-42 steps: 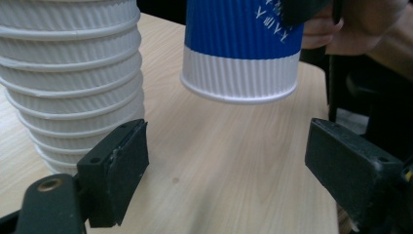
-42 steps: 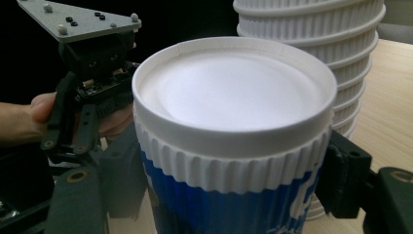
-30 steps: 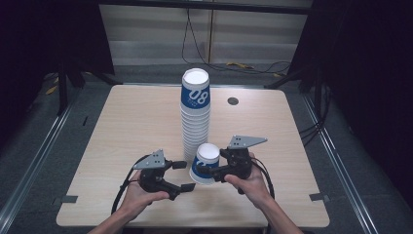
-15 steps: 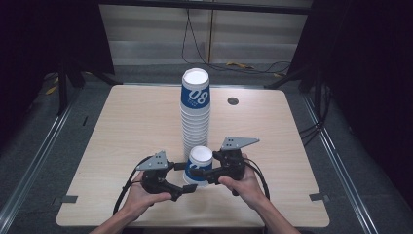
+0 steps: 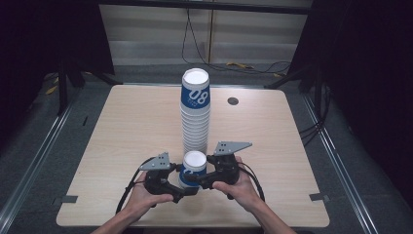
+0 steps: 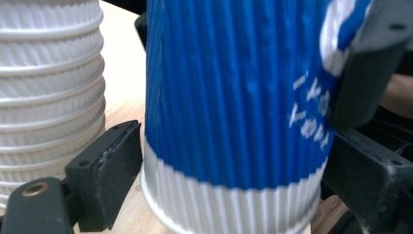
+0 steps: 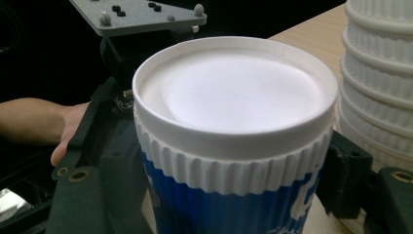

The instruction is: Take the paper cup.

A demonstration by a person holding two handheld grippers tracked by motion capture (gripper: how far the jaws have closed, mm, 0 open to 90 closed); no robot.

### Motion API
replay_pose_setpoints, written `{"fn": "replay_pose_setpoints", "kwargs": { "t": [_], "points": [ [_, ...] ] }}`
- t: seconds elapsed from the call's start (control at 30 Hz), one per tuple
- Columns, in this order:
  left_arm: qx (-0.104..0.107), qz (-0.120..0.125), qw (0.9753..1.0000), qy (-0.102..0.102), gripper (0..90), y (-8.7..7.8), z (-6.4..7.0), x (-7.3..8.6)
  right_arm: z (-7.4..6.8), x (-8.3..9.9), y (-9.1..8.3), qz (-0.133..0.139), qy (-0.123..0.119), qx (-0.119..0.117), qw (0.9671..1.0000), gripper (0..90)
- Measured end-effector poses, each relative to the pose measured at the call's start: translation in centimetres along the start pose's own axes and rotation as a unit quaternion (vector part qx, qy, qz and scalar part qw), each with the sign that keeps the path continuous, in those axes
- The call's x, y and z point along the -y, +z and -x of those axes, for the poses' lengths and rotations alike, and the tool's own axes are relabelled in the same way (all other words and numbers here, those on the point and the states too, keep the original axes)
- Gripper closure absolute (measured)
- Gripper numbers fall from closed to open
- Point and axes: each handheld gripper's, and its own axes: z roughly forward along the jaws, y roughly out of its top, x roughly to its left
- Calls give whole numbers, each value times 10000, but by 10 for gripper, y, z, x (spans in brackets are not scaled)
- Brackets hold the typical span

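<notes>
Wooden table point(image 5: 122, 146); blue cup point(image 5: 193, 169) between both grippers' jaws; stack point(image 5: 196, 117) behind.

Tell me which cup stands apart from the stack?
The single cup near the table's front edge, between both tools; the other cups are nested upside down in the tall stack behind it.

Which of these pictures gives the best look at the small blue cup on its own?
The right gripper view: the single cup stands upside down there, its white base and ribbed band sharp. The left gripper view shows just its blue ribbed wall, close and cropped. The high view shows it small, in front of the tall stack, between both tools.
</notes>
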Motion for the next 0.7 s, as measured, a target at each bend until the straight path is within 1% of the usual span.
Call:
{"fn": "replay_pose_setpoints", "kwargs": {
  "t": [0.03, 0.07, 0.1, 0.17, 0.27, 0.37, 0.43, 0.5, 0.53, 0.57, 0.6, 0.63, 0.7],
  "points": [
    [-30, 11, 10000, 37, 129, -1, 1, -1, -1, 0, 1, 19, -9, -2, 10000, 265],
    [16, 18, 10000, 53, 141, -2, 1, -1, -1, 0, 2, 22, -22, -24, 10000, 265],
    [16, 31, 10000, 34, 141, -1, 1, -1, -2, 1, 3, 40, -60, -51, 10000, 265],
    [32, 27, 10000, 22, 140, -1, 1, 1, -3, 1, 3, 45, -59, -63, 10000, 265],
    [56, 2, 10000, 63, 137, 0, 1, 1, -4, 3, 5, 37, -73, -91, 9999, 265],
    [100, -1, 9999, 57, 165, 1, 2, 1, -4, 4, 5, 31, -63, -81, 9999, 263],
    [69, -23, 9999, 155, 189, -1, 3, 0, -4, 4, 5, 62, -41, -65, 10000, 261],
    [77, 13, 9999, 149, 200, -1, 4, -1, -4, 4, 3, 69, -62, -64, 9999, 257],
    [97, -5, 9998, 158, 204, -1, 4, -1, -4, 3, 3, 71, -32, -69, 9999, 254],
    [85, -29, 9997, 229, 210, -2, 3, -2, -4, 3, 3, 24, -18, -60, 10000, 252],
    [92, -31, 9997, 244, 214, -2, 3, -2, -4, 2, 3, 15, -31, -50, 10000, 250],
    [102, -44, 9997, 218, 216, -2, 3, -2, -4, 2, 3, 20, -15, -47, 10000, 244],
    [112, -102, 9996, 222, 216, -4, 2, -1, -5, 2, 3, -5, 4, -37, 10000, 193]
  ]
}}
